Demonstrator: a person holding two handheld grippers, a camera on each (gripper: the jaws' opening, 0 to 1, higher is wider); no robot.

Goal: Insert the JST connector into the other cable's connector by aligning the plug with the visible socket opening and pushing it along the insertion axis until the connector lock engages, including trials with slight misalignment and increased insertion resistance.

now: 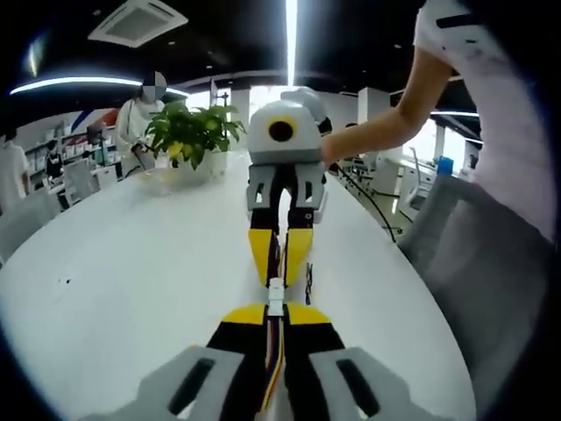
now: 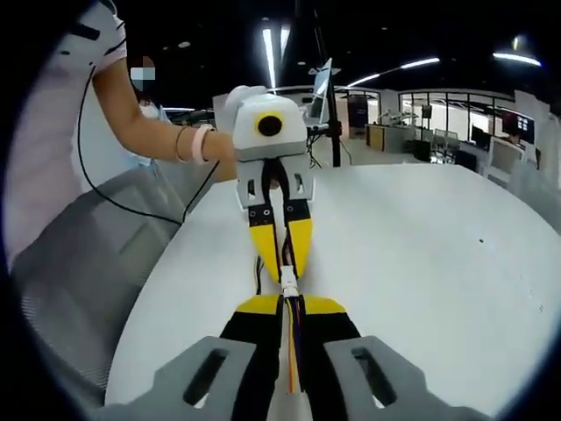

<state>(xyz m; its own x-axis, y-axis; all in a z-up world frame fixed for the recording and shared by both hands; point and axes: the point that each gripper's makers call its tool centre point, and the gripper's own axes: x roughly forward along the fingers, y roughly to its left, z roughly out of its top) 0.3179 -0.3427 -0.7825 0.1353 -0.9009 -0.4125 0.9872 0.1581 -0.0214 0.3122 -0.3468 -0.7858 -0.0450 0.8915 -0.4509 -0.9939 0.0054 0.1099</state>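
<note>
Now, left hand-held gripper (image 1: 275, 317): clamped on wires, lower centre.
Right hand-held gripper (image 2: 290, 309): clamped on wires.
Connector (image 1: 275, 296): white, between both grippers' tips.
Desk (image 1: 114, 272): bare white around; edge at right.

left gripper (image 1: 275, 317) clamps wires; right gripper (image 1: 280, 274) opposite | white connector (image 1: 275, 296) between | table (image 1: 123, 281)

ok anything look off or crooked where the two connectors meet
Nothing stands out. The white connectors sit in line between the left gripper and the right gripper, above the white table. Whether the lock has engaged is too small to tell.
</note>
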